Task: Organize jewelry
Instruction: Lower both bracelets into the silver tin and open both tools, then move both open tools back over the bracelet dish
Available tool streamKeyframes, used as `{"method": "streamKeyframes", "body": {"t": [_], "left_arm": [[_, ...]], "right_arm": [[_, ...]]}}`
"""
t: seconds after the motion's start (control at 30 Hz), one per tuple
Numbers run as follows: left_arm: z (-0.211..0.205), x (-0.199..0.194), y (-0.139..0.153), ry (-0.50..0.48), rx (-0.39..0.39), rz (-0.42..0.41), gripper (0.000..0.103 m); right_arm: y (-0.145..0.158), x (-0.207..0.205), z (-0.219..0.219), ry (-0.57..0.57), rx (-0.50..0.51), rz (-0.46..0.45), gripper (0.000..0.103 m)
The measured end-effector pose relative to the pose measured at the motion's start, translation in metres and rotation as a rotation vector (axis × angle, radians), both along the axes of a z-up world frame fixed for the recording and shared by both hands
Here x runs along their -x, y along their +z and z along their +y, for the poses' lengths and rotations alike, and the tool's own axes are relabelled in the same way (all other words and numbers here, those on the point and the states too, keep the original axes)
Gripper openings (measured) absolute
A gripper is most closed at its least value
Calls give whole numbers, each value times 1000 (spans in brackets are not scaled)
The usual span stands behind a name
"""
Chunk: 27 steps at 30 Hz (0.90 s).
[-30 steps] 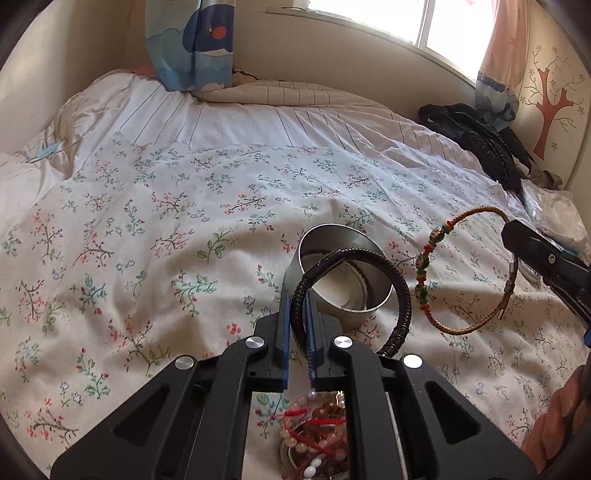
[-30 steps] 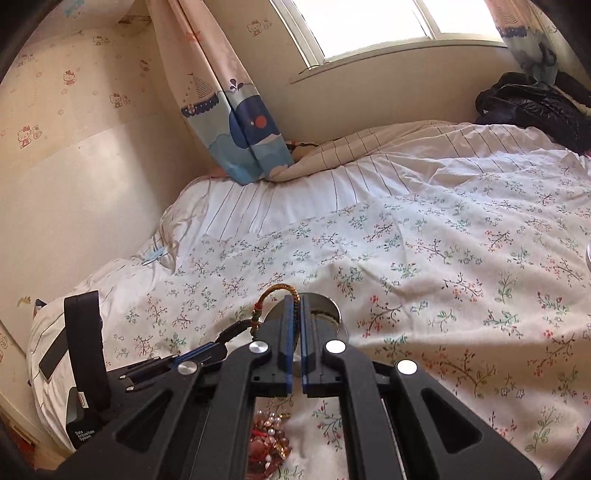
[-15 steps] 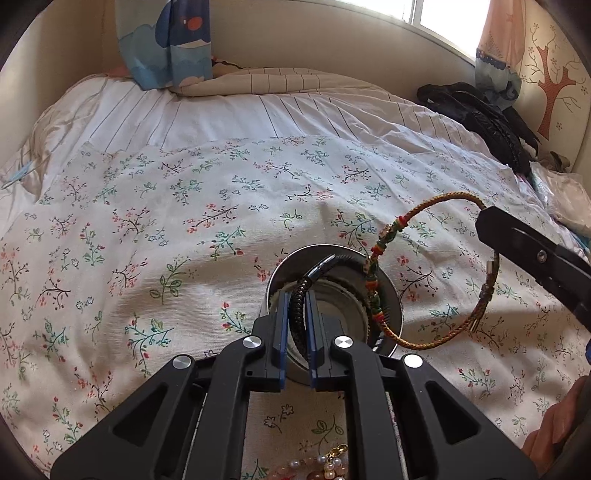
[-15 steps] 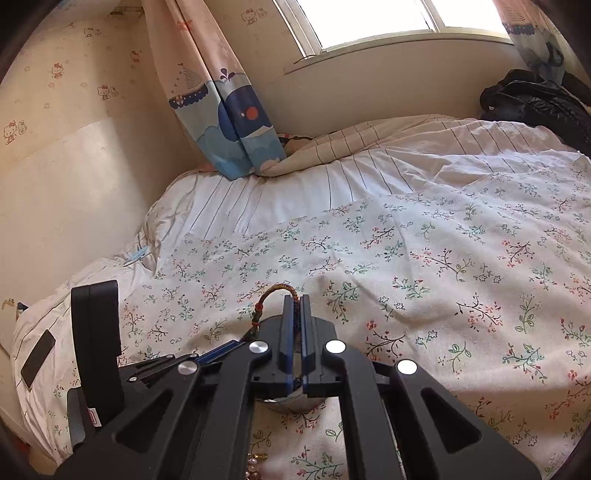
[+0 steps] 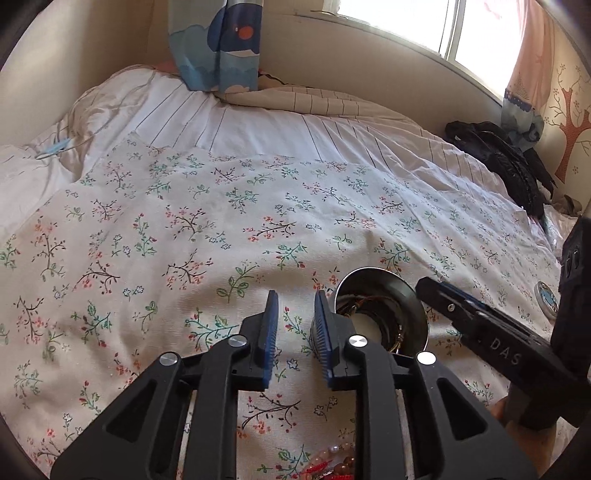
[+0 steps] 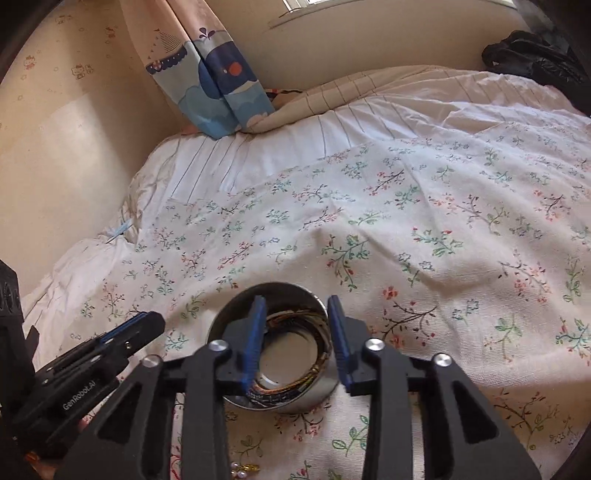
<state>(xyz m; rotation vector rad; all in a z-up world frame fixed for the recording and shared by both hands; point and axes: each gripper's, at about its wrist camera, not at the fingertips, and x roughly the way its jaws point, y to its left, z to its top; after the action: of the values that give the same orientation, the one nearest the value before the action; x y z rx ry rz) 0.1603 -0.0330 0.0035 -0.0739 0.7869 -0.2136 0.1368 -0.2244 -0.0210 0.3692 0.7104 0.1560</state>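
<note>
Left wrist: floral bedsheet (image 5: 221,221), metal bowl (image 5: 413,295) on it, window (image 5: 443,22) behind.

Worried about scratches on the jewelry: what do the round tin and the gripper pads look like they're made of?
Tin: looks like polished metal, probably steel; its wall mirrors the bedspread. Pads: blue with fine ridges, likely rubber or soft plastic, though the look leaves that open.

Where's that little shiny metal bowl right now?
The metal bowl sits on the flowered bedspread, directly under the right gripper in its view, with bracelets coiled inside.
</note>
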Motion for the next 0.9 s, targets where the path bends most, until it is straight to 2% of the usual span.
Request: {"method": "streamKeyframes", "body": {"t": [0.1, 0.17, 0.3, 0.43, 0.67, 0.9], "left_arm": [[0, 10, -2, 7, -28, 5, 41], [-3, 18, -4, 3, -53, 15, 44], [-11, 37, -6, -5, -116, 18, 52], [-16, 60, -5, -12, -166, 7, 58], [-17, 94, -7, -21, -220, 8, 62], [-10, 120, -9, -16, -230, 19, 62]], "right_arm": [[12, 14, -6, -27, 23, -36, 36], [18, 25, -7, -39, 39, -47, 38], [25, 52, -3, -43, 74, -51, 54], [25, 79, -1, -50, 107, -34, 64], [18, 120, -7, -84, 116, 9, 70], [9, 147, -1, -71, 140, 48, 72]]}}
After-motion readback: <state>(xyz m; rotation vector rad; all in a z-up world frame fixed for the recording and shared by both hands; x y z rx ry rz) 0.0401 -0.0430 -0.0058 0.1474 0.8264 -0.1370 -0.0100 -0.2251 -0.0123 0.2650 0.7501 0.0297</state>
